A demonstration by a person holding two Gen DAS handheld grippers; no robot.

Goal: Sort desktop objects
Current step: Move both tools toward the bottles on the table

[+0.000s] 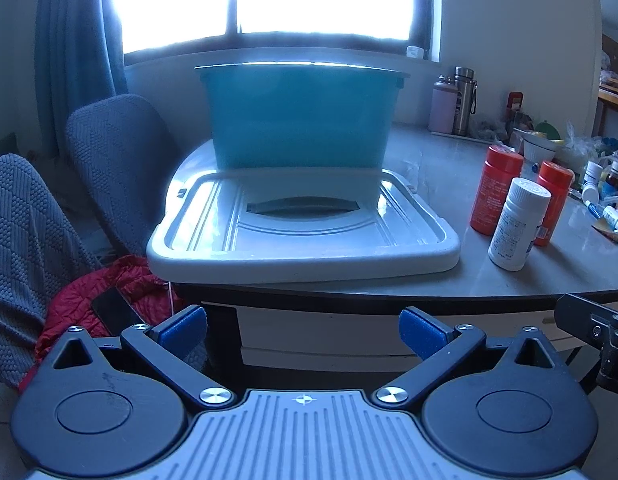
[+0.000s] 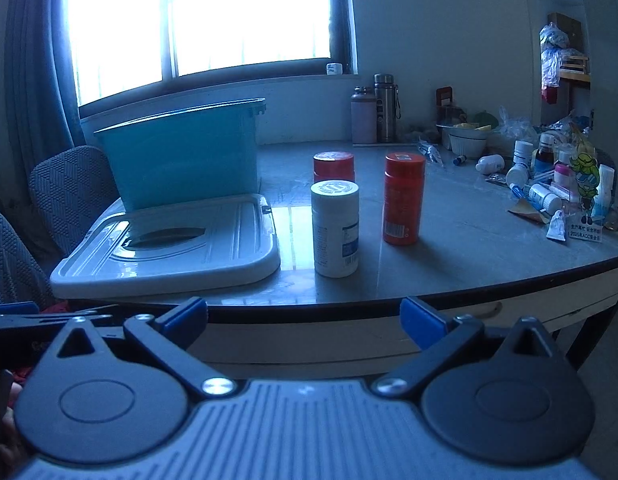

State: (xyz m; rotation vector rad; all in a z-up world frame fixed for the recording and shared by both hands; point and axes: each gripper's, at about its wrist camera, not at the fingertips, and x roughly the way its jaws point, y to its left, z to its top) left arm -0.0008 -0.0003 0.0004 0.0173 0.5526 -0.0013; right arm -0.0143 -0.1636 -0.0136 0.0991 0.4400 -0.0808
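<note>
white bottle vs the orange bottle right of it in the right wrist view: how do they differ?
The white bottle has a white body and white cap; the orange bottle is orange throughout. The white bottle stands nearer the table's front edge; the orange bottle stands farther back and to its right. The white bottle's label carries a blue patch; the orange bottle's has a pale one low down. Both stand upright, capped, untouched.

Glossy plastic lid [image 1: 305,236], polished tabletop [image 2: 469,240]

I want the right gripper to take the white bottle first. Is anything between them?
Nothing visible: the white bottle stands nearest the table edge, straight ahead of the open right gripper; both orange bottles stand behind it.
</note>
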